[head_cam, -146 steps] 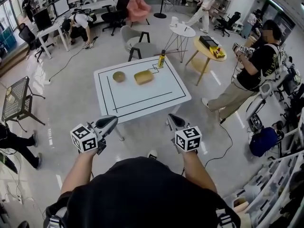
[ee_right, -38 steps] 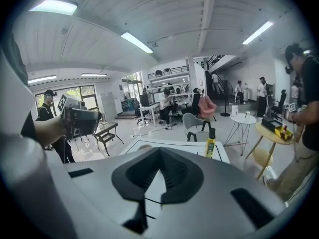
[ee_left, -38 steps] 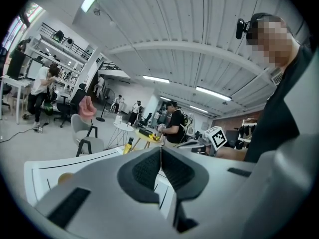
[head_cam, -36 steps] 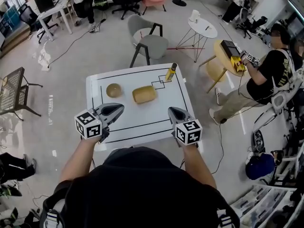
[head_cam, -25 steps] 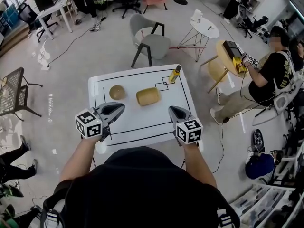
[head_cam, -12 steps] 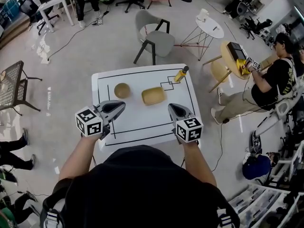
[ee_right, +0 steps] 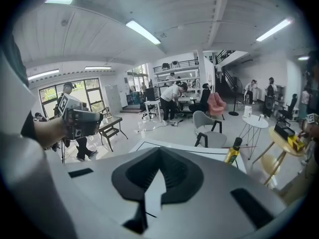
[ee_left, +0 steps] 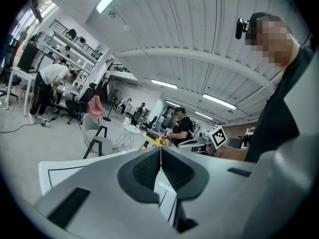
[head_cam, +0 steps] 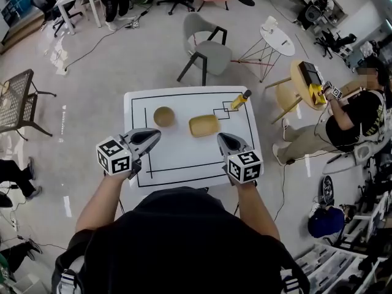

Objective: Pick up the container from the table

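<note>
A white table (head_cam: 184, 158) marked with black lines stands in front of me. On it lie a rectangular tan container (head_cam: 204, 125), a round tan bowl (head_cam: 163, 116) to its left, and a yellow oil bottle (head_cam: 240, 100) at the far right corner. My left gripper (head_cam: 156, 133) hovers shut over the table's near left part, short of the bowl. My right gripper (head_cam: 221, 138) is shut too, just near-right of the container. Neither holds anything. The right gripper view shows the bottle (ee_right: 232, 151) beyond shut jaws. In the left gripper view (ee_left: 160, 153) the pads meet.
A grey chair (head_cam: 208, 48) stands behind the table, with a round white side table (head_cam: 277, 37) and a yellow round table (head_cam: 306, 72) at the back right. A person (head_cam: 352, 112) sits to the right. A black mesh table (head_cam: 18, 103) stands at the left.
The table has come closer; both grippers have moved forward over its near part. Both jaws stayed shut and nothing on the table moved.
</note>
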